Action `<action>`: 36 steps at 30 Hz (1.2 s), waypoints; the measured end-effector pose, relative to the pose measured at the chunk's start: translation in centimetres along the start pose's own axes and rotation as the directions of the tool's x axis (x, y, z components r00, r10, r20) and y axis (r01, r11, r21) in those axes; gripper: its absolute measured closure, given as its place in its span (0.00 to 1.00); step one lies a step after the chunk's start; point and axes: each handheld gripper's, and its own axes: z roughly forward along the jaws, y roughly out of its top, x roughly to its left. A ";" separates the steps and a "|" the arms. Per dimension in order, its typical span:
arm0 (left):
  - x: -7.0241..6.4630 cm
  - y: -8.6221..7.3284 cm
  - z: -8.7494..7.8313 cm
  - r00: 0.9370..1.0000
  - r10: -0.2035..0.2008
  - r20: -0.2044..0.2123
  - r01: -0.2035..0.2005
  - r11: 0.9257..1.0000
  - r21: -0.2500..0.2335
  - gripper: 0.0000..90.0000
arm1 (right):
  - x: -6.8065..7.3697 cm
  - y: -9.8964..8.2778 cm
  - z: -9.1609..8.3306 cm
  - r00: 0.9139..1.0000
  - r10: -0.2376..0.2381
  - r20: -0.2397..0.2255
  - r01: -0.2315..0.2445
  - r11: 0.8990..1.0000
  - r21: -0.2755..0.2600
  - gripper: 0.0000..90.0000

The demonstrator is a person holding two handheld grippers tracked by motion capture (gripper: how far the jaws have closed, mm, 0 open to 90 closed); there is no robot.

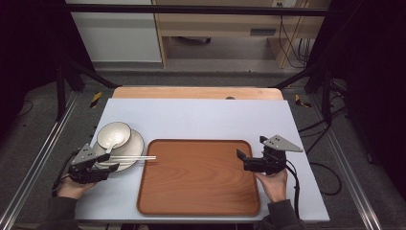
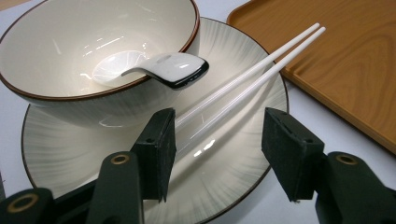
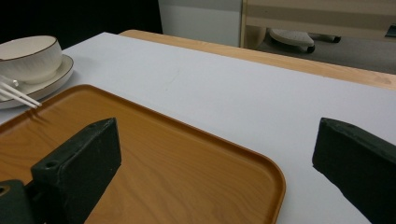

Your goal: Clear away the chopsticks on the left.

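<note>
Looking at the chopsticks [image 2: 247, 77], since the left tongs [image 2: 217, 149] are lined up on them: a white glossy pair lying across the plate [image 2: 70, 154], handle ends between the wide-open jaws but not pinched, tips poking past the plate rim to the tray [image 2: 355, 70] edge. My guess is they're light, stiff and really slippery, probably plastic or melamine, so they could roll or scissor apart; I'd grab both together near the thick ends, where they lie side by side above the plate. On the same plate, toward its far-left side, sits the bowl [image 2: 70, 51] with a brown rim and a white spoon [image 2: 163, 67] hooked over its edge. That stuff looks ceramic, so heavier and chippable. The wooden-look tray lies just right of the plate on the pale tabletop [image 1: 201, 120]. The right tongs [image 1: 249, 160] hover at the tray's right edge, jaws spread wide, holding nothing. No brands, labels or writing I can read anywhere.
</note>
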 end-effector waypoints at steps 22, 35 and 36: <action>0.4 -0.3 0.6 1.000 -0.001 0.017 0.001 0.999 0.044 0.71 | 0.0 -0.1 0.1 1.000 -0.003 0.006 0.003 1.000 0.011 0.02; 0.3 -0.3 0.6 0.999 -0.022 0.038 0.020 0.998 0.053 0.84 | -0.1 0.0 0.1 1.000 0.000 0.008 0.000 1.000 0.012 0.02; 0.2 -0.3 0.6 0.999 -0.022 0.038 0.020 0.998 0.054 0.84 | -0.1 0.0 0.0 1.000 0.001 0.008 -0.001 1.000 0.012 0.02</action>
